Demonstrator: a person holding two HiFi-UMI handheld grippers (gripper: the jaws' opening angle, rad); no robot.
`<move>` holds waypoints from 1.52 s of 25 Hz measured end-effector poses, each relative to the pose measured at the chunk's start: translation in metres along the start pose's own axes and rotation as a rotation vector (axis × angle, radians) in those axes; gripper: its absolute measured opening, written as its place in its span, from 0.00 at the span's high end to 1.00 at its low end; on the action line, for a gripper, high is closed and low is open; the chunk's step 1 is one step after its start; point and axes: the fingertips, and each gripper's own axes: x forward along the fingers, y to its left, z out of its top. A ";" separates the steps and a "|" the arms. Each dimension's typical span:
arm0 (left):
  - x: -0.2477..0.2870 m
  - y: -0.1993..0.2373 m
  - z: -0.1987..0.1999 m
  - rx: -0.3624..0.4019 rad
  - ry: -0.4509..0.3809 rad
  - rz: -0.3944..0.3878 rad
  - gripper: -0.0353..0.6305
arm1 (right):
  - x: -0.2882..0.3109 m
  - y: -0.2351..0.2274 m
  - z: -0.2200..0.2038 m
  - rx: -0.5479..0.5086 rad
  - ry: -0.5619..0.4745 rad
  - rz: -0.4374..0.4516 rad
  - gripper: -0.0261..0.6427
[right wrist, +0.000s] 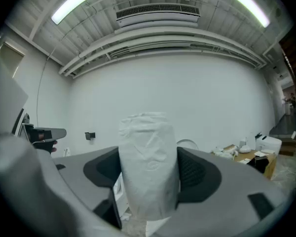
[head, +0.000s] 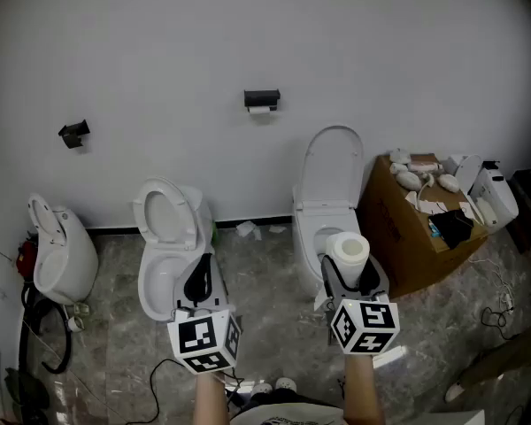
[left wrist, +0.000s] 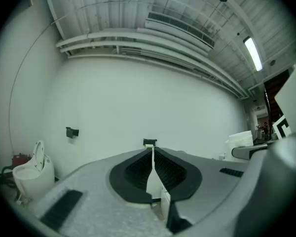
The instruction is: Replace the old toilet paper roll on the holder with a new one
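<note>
Head view: black wall holder [head: 262, 97], old white paper roll [head: 260, 110] on it, well ahead; right claw [head: 350, 273] carries new white toilet paper roll [head: 348, 250] upright for swap.
Left gripper view: left claw [left wrist: 152, 154] pressed together, empty, aimed at holder.
Right gripper view: jaws pinch new roll.

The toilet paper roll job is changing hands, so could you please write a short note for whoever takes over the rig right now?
Left claw: shut and empty, pointing level at the wall.
Right claw: closed on the new white toilet paper roll, which stands upright between its jaws.
The black wall-mounted holder is ahead on the white wall, with the old white roll showing under it. Neither claw is near it.
Done: new roll picked up.
Left: go to the holder, take the old roll off, fit the new one.
</note>
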 end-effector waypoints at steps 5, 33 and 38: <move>0.002 -0.002 0.001 0.006 -0.001 -0.003 0.92 | 0.002 -0.001 0.001 -0.002 -0.002 0.004 0.48; 0.044 -0.020 -0.010 -0.029 -0.010 0.029 0.61 | 0.045 -0.033 -0.012 -0.009 0.020 0.041 0.48; 0.069 -0.014 -0.010 -0.034 -0.014 0.031 0.59 | 0.071 -0.034 -0.013 -0.009 0.024 0.046 0.48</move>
